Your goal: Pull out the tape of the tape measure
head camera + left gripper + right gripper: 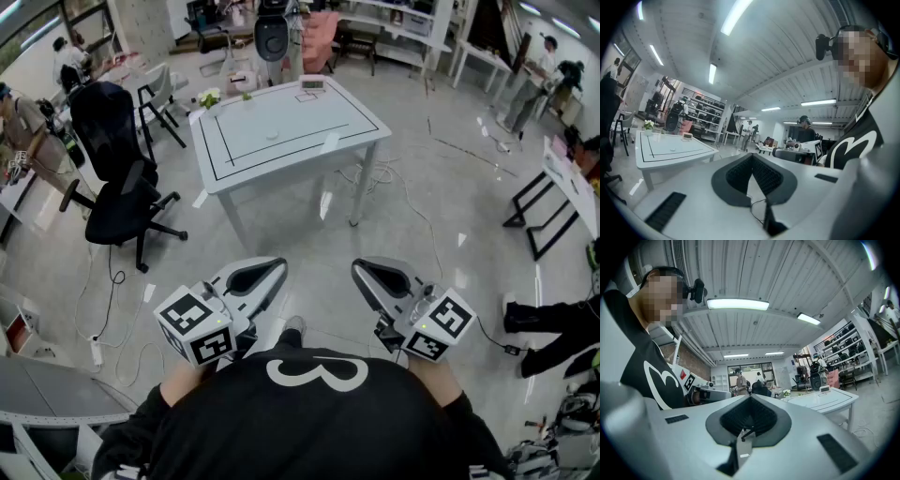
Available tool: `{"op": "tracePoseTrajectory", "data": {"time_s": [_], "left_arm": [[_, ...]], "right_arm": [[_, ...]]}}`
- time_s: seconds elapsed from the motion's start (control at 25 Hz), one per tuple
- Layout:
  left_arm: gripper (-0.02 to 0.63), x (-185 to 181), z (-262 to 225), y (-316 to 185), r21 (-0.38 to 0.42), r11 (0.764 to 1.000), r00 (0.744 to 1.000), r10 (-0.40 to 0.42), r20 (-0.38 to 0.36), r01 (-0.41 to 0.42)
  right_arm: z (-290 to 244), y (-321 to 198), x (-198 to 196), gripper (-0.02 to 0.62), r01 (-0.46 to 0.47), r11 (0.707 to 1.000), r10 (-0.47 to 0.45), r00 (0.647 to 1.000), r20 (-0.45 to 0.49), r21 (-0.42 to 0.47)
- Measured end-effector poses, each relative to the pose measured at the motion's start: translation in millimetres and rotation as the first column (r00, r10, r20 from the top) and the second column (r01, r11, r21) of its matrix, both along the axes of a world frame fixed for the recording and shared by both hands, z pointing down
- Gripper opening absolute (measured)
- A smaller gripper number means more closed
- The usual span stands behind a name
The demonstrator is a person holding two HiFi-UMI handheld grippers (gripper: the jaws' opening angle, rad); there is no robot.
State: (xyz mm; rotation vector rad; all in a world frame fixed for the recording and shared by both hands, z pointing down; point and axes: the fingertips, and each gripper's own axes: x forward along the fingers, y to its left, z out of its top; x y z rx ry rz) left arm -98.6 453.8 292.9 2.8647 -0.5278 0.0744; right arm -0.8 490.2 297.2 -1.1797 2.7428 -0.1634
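- Grippers: the left gripper (pixel 272 270) and right gripper (pixel 366 272) hang side by side, well apart from the counter (pixel 352 131) on its near side. Each has its jaws pressed together on nothing.
- Tape measure: too small to tell for sure. A small pale round thing (pixel 272 134) lies near the counter's middle, inside its black outline.
- Black office chair (pixel 117 178) stands left of the counter.

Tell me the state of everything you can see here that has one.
left gripper: shut, nothing between the jaws.
right gripper: shut, nothing between the jaws.
small round thing, maybe the tape measure: lying on the table, untouched.
office chair: unoccupied.
ceiling light: on.
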Motion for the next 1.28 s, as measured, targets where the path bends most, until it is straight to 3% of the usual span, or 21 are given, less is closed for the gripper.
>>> {"op": "tracePoseTrajectory", "data": {"time_s": [0.24,0.48,0.6,0.8,1.04,1.28], "left_arm": [[0.002,-3.0,-13.3,11.9,0.049,0.999,1.0,-0.014,-0.011,0.015],[0.005,-21.4,-23.0,-4.1,0.094,0.991,0.995,-0.097,-0.025,0.099],[0.119,-30.4,-18.7,-14.7,0.098,0.989,0.994,-0.112,-0.014,0.113],[0.217,-43.2,-9.0,-37.5,0.095,0.984,0.989,-0.15,0.01,0.148],[0.314,-50.3,19.0,-77.5,0.076,0.981,0.981,-0.184,0.061,0.179],[0.332,-48.1,40.2,-131.8,0.04,0.982,0.979,-0.188,0.078,0.185]], "right_arm": [[-6.6,12.0,4.6,0.011,-0.016,1.0,0.016,1.0,0.001,0.018],[-11.8,6.2,19.7,0.034,-0.097,0.994,0.097,0.995,-0.013,0.047],[-7.4,-1.6,31.4,0.135,-0.14,0.989,0.141,0.99,-0.022,0.04],[-0.7,-19.6,49.8,0.253,-0.19,0.982,0.191,0.98,-0.048,0.02],[14.8,-52.8,63.8,0.302,-0.216,0.976,0.215,0.974,-0.067,-0.017],[31.5,-107.3,69.6,0.325,-0.219,0.974,0.213,0.972,-0.1,-0.056]]}}
